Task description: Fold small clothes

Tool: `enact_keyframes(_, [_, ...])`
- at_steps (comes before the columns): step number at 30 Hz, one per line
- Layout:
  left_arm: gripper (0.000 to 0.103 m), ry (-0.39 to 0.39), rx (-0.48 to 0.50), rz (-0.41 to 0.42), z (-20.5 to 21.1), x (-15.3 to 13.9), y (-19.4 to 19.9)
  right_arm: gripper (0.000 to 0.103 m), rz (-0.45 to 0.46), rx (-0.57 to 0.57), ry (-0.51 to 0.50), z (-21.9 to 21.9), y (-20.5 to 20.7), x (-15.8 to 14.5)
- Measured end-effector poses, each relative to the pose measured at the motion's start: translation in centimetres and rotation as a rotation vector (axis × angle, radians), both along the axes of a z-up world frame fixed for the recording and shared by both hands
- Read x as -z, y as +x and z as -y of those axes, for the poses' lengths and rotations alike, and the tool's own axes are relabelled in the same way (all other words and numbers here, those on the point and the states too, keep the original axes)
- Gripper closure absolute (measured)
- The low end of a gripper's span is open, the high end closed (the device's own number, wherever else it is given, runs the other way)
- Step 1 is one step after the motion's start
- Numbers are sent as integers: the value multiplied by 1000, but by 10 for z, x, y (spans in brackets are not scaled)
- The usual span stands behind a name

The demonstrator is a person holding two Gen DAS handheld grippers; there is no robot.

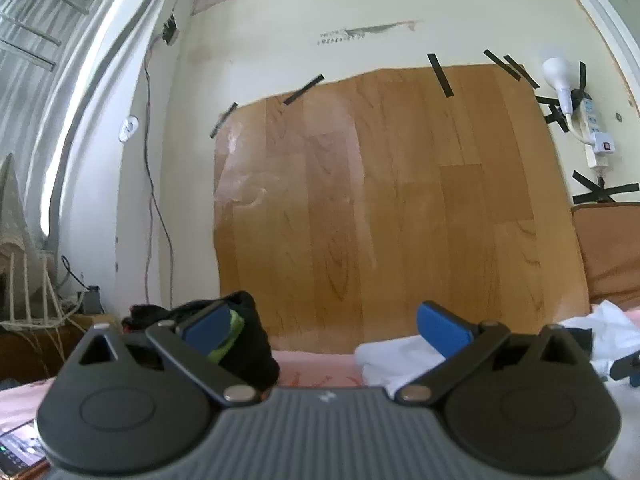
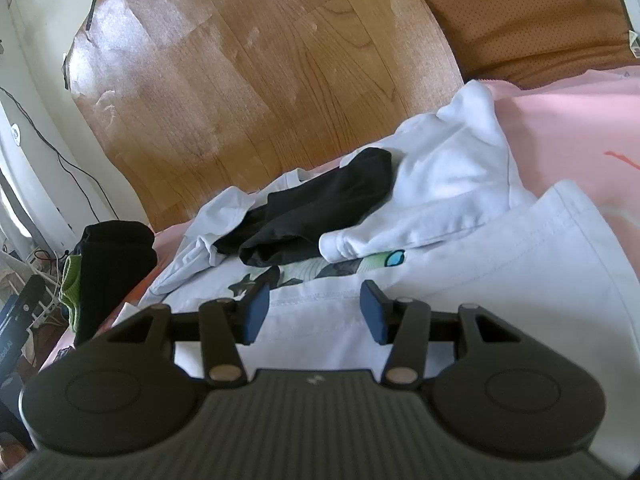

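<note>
Left tongs (image 1: 326, 326) are spread wide with nothing between the blue pads, pointing about level at a wood-look panel (image 1: 384, 200) taped to the wall. A black garment with a green trim (image 1: 244, 336) sits piled just beside its left pad, and a bit of white cloth (image 1: 396, 364) lies under the right one, all on the pink bed sheet (image 1: 316, 368). Right tongs (image 2: 314, 308) hover partly open over the hem of a white printed T-shirt (image 2: 480, 280), pads not pinching it as far as I can see. Further back on the bed there's a black piece (image 2: 320, 208) lying across a crumpled white shirt (image 2: 452, 172).
</note>
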State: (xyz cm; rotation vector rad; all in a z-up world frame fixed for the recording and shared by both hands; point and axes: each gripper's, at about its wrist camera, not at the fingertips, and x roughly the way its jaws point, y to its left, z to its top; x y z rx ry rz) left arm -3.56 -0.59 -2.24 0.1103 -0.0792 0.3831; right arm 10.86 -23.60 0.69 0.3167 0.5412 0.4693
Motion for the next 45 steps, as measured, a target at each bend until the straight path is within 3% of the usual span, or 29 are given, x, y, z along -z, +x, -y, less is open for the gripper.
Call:
enact_keyframes(6, [0,43,-38,25,8,1,-4,49,0,0,-1,0,0,0])
enact_keyframes(16, [0,39,-64,-43,8,0,6,49,7,5,-2,0,0,-1])
enact_keyframes(45, [0,39,-79,-52,7,1,8,49,13,11,3,2,-1,-1])
